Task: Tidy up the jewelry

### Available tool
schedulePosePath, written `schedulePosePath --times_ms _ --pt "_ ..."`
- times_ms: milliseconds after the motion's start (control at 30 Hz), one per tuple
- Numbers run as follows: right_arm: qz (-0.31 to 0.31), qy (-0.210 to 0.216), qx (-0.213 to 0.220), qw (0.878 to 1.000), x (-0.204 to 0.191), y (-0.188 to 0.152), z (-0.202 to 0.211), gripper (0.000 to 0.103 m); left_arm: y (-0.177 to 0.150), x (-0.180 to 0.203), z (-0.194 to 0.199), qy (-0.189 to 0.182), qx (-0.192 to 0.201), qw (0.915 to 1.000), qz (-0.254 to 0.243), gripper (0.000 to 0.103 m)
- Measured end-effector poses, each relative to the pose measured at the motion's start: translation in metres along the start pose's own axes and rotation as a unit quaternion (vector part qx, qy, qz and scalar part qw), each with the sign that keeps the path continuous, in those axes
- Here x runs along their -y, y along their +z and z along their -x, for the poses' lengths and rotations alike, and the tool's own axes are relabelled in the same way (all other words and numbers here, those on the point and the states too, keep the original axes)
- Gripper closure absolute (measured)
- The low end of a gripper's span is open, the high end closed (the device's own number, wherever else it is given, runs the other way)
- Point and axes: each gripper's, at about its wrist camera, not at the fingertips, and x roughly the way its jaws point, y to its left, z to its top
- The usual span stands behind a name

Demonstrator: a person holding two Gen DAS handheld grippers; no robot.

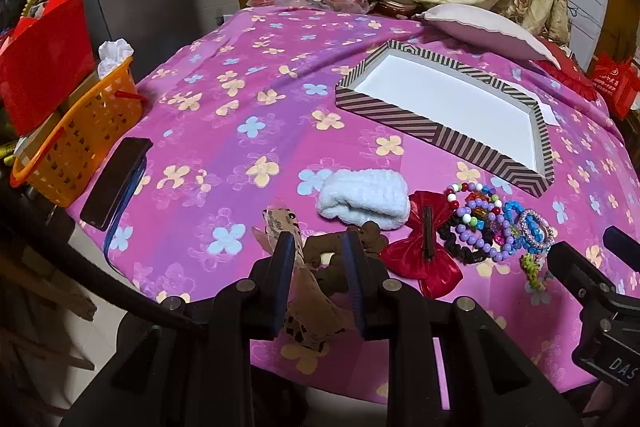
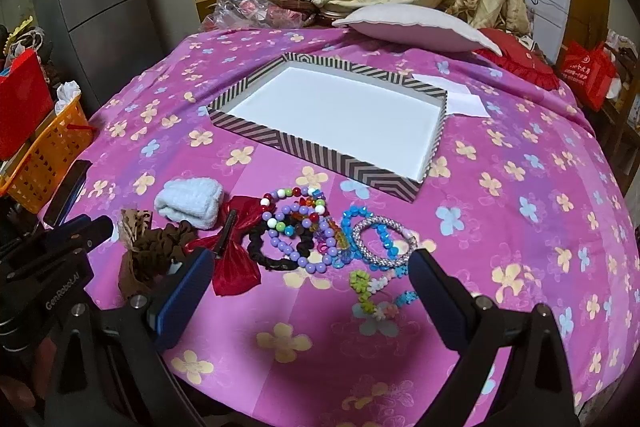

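Note:
My left gripper (image 1: 319, 251) is shut on a brown scrunchie with a leopard-print ribbon (image 1: 316, 267), whose fabric fills the gap between the blue pads near the table's front edge. To its right lie a white fluffy band (image 1: 364, 199), a red bow clip (image 1: 424, 255) and a heap of bead bracelets (image 1: 480, 223). My right gripper (image 2: 312, 259) stands wide open just in front of the bracelets (image 2: 304, 227), holding nothing. A flower-bead strand (image 2: 368, 291) lies between its fingers. Behind the heap sits an empty striped box (image 2: 320, 155).
An orange basket (image 1: 80, 147) and a black phone (image 1: 114, 179) sit at the table's left edge. At the far side of the pink flowered cloth are a pillow (image 2: 416, 23), a white paper (image 2: 464, 99) and a draped blanket. A grey fridge stands far left.

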Motion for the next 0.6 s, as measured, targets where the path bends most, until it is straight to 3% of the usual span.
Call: schedulePosePath --times_ms 600 --pt "0.002 0.003 -0.007 1.0 -0.0014 -0.0018 -0.0018 0.004 -0.0018 -0.0001 -0.004 -0.001 -0.011 0.9999 0.004 0.057"
